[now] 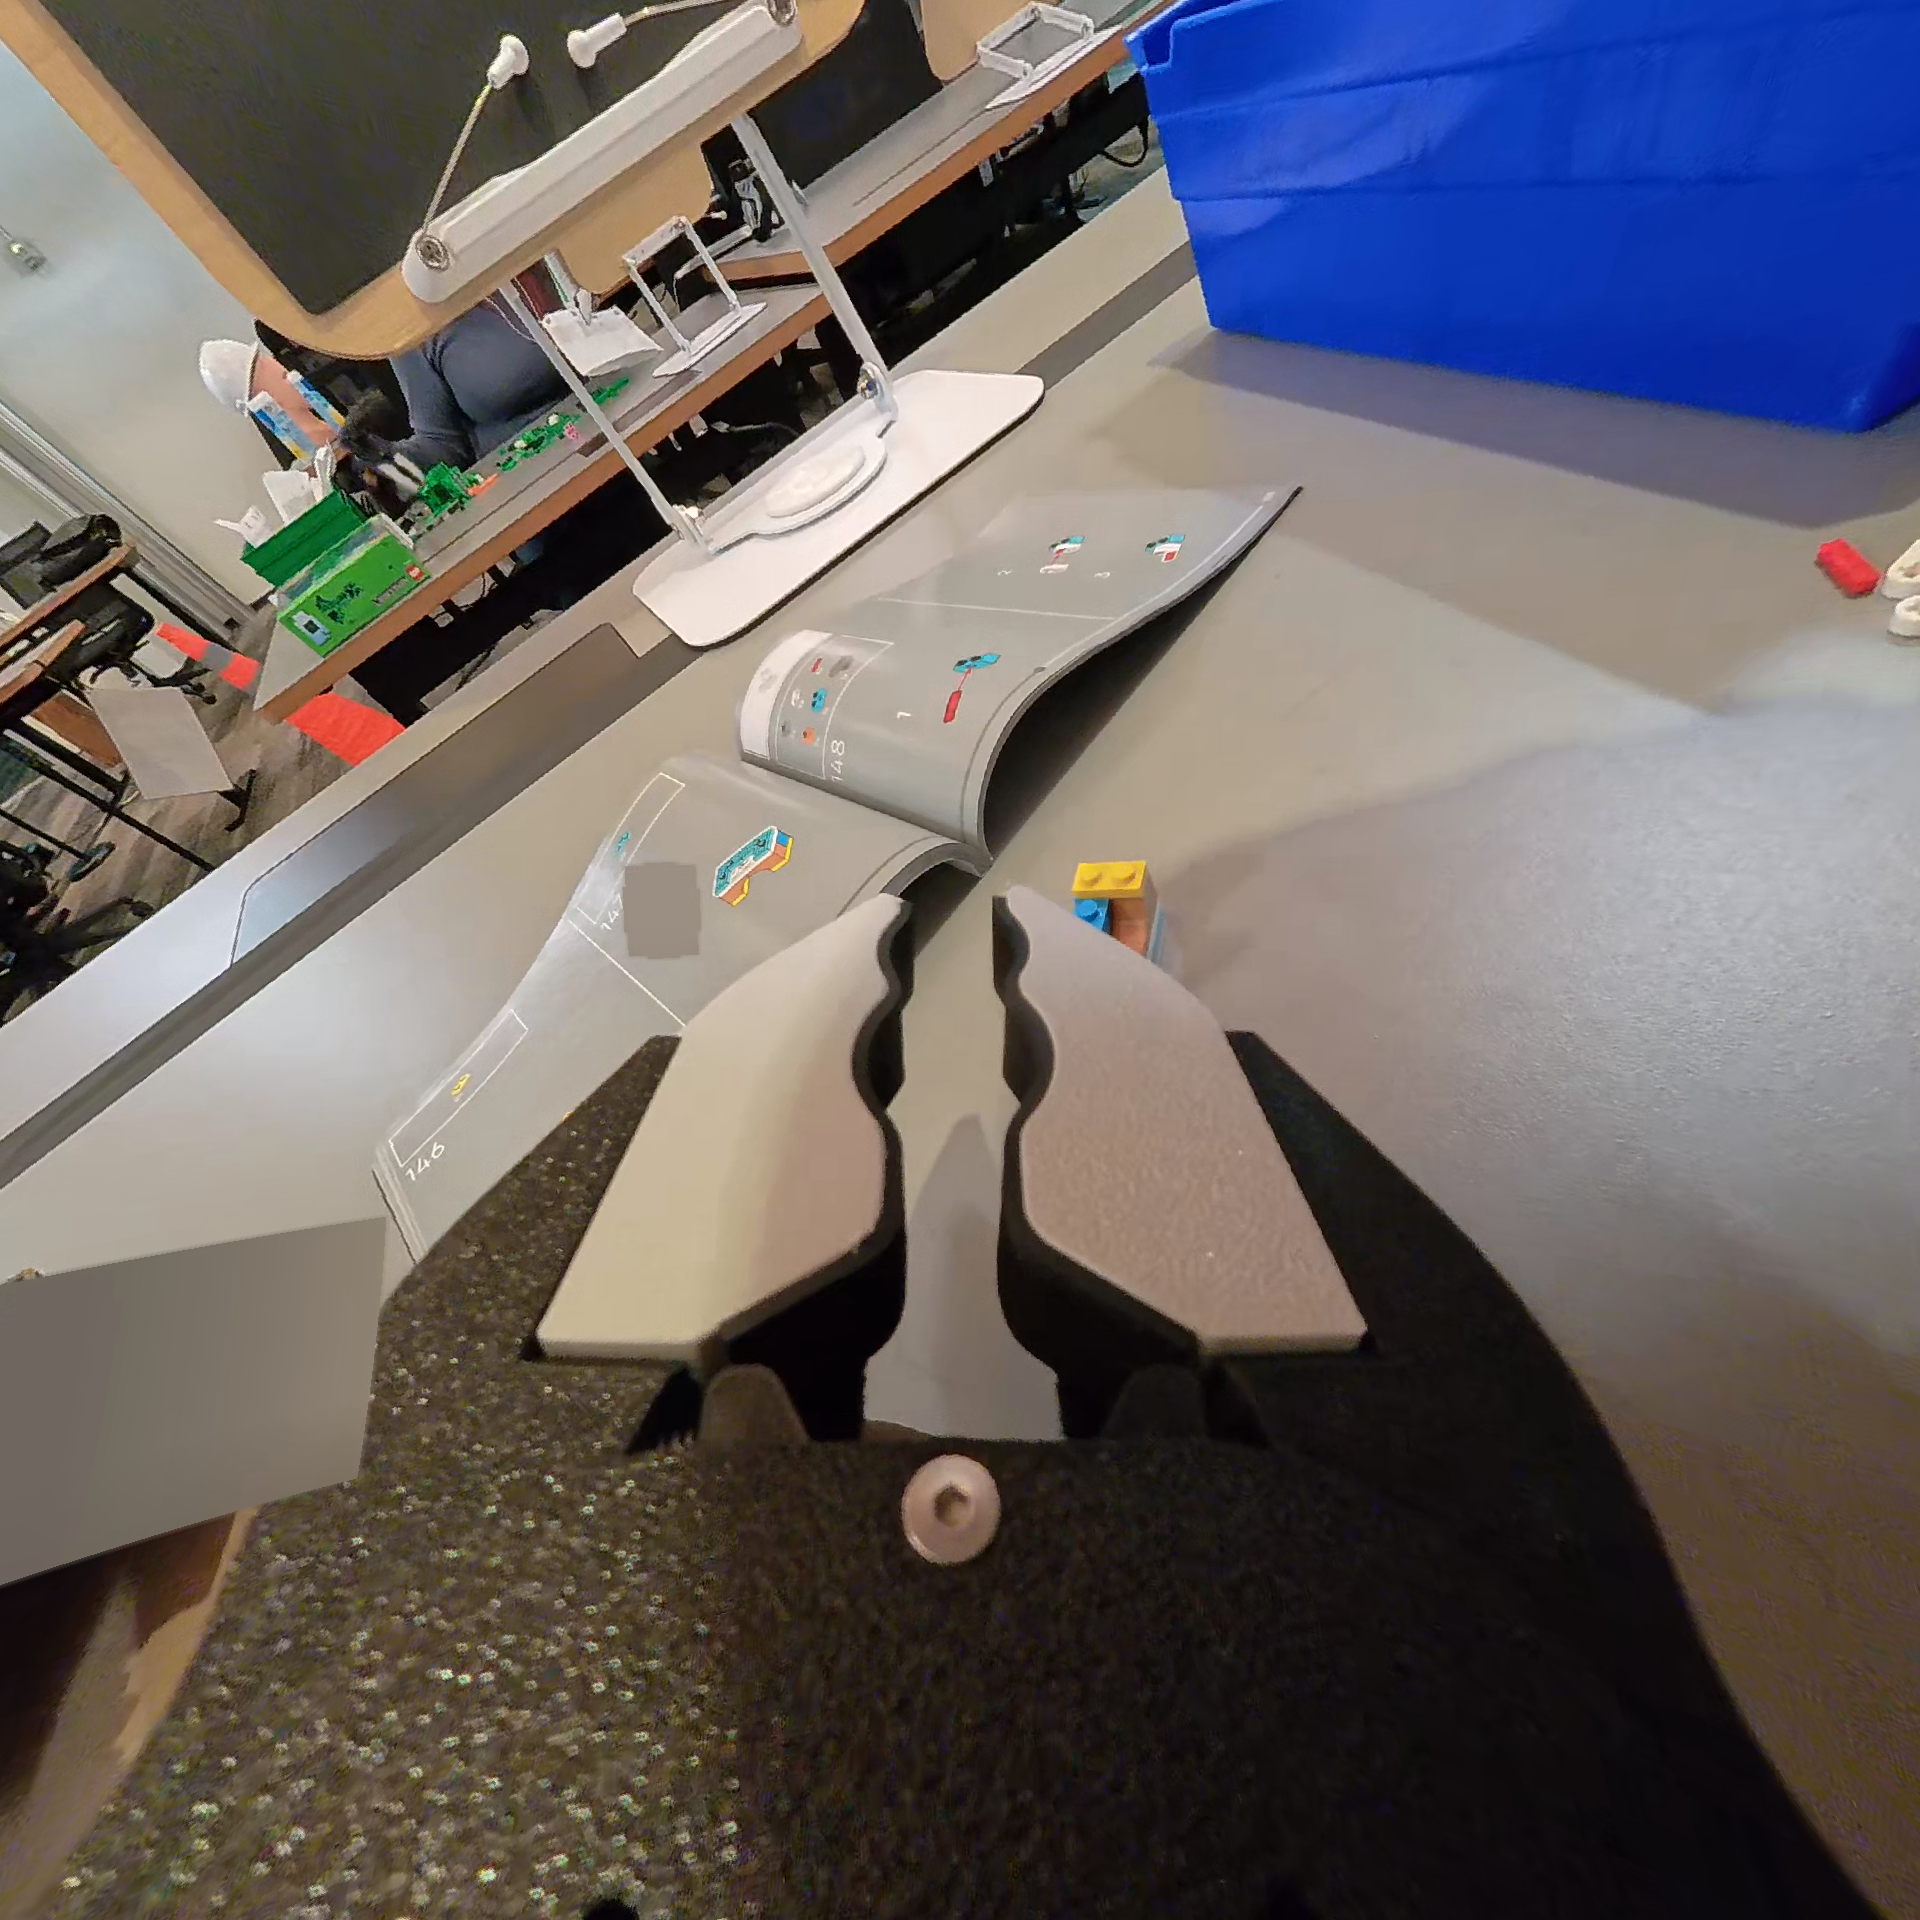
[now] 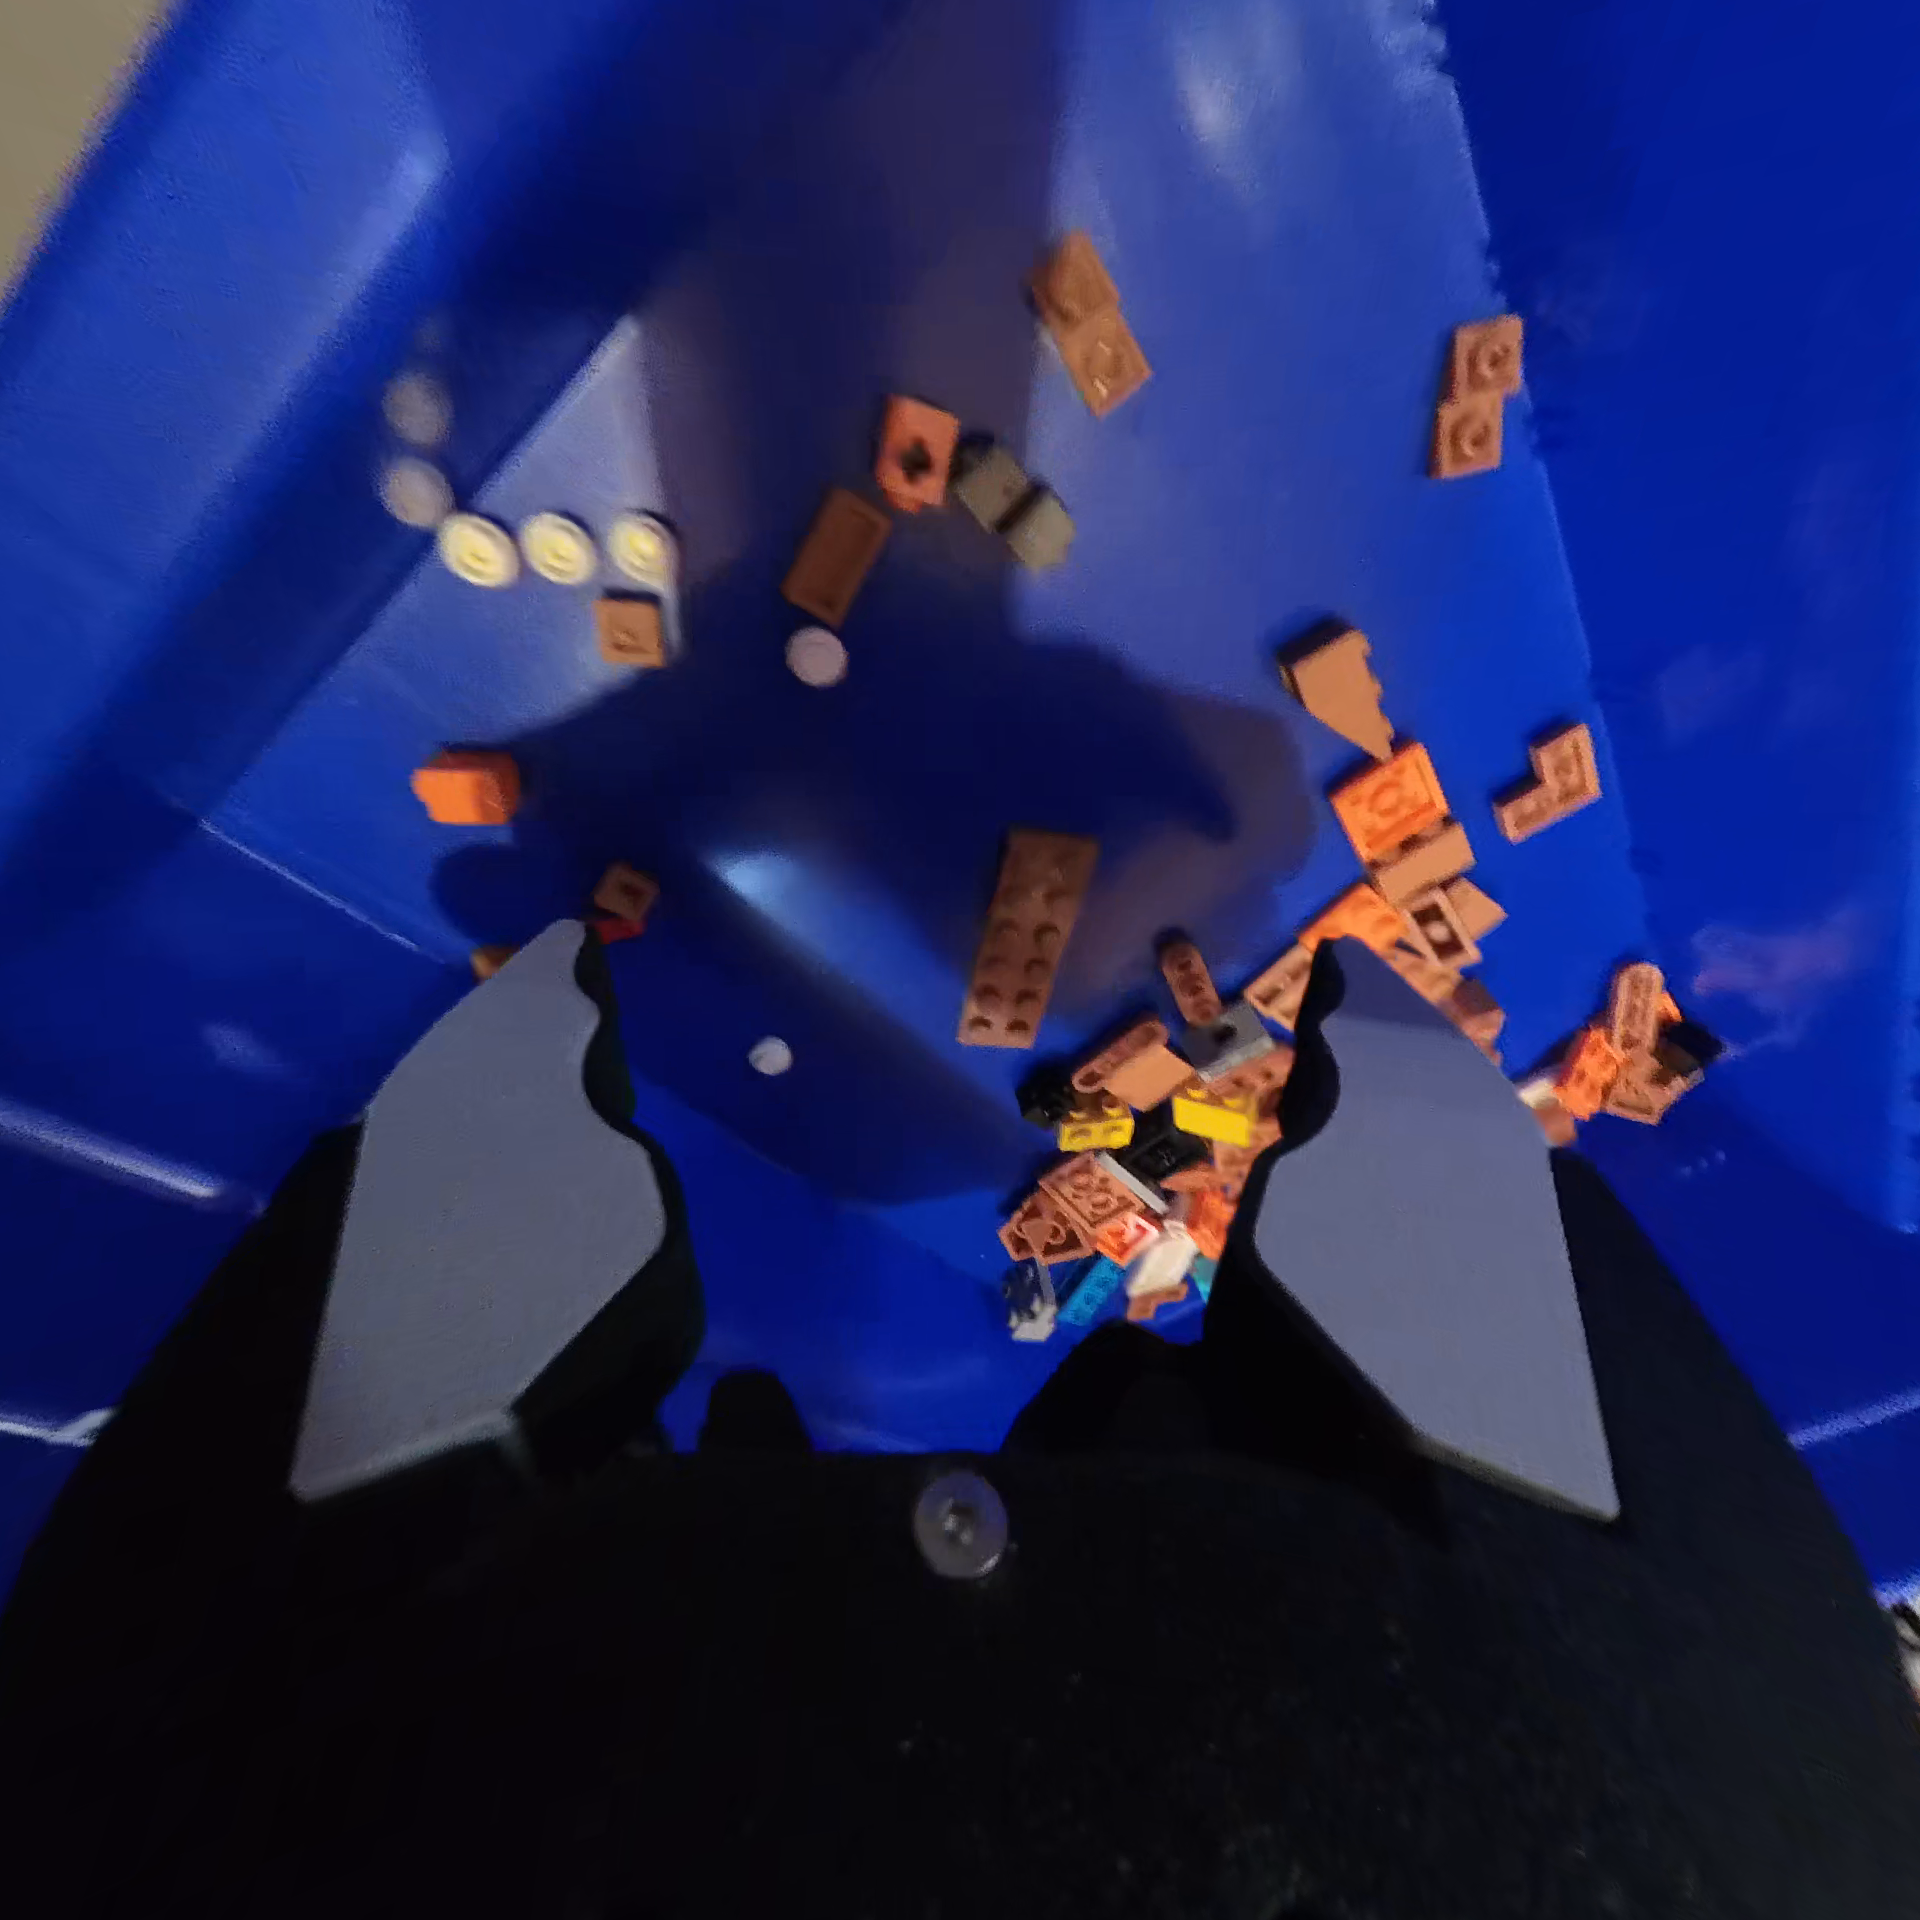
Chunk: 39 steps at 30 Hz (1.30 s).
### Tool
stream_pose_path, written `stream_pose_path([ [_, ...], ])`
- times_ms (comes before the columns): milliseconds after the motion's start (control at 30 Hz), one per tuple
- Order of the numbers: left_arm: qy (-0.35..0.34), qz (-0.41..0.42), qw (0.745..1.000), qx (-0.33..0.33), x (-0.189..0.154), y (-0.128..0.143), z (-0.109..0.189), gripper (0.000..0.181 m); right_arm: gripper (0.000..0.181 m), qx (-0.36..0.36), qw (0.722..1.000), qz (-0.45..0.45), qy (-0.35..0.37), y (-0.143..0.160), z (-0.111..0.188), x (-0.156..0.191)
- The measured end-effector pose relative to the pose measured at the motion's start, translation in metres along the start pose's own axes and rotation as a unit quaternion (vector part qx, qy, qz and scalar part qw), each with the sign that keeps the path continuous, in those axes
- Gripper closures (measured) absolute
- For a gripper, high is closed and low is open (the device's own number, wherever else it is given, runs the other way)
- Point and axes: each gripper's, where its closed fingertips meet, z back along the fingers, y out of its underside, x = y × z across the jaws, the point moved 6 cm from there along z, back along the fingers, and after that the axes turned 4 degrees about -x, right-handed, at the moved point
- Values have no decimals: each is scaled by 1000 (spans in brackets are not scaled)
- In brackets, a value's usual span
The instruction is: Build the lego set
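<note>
Small build, yellow on blue and brown, sits on the grey table just beside the open booklet, right past the left gripper, whose fingers are narrowly parted and hold nothing. Right gripper is spread wide and empty inside the blue bin, over loose bricks, mostly brown and orange, piled near its right finger; view blurred. Red brick lies well apart on the table near the bin.
</note>
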Motion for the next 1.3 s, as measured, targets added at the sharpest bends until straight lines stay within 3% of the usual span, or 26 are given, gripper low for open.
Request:
stream_pose_path([
  [100, -1, 2, 1000, 0, 0, 0, 0, 167, 61, 19, 999, -19, 40, 11, 5, -11],
  [200, -2, 3, 1000, -1, 1, 0, 1, 167, 65, 14, 998, -56, 25, 14, 14, -9],
  [300, -1, 4, 1000, 1, 1, 0, 1, 168, 88, -1, 997, -81, -13, 10, 24, -1],
  [400, -2, 4, 1000, 4, 0, 1, 1, 168, 117, 32, 992, -104, -57, 15, 25, 5],
  [600, -5, 9, 1000, 5, 1, 1, 2, 168, 145, 37, 957, -230, -171, 10, 20, 12],
  [867, -6, 14, 1000, 9, 2, 1, 3, 168, 160, 87, 949, -241, -183, 9, 2, 15],
  [1300, -3, 37, 999, 6, 4, 1, 6, 168, 177, 137, 954, -236, -122, 11, -4, 21],
])
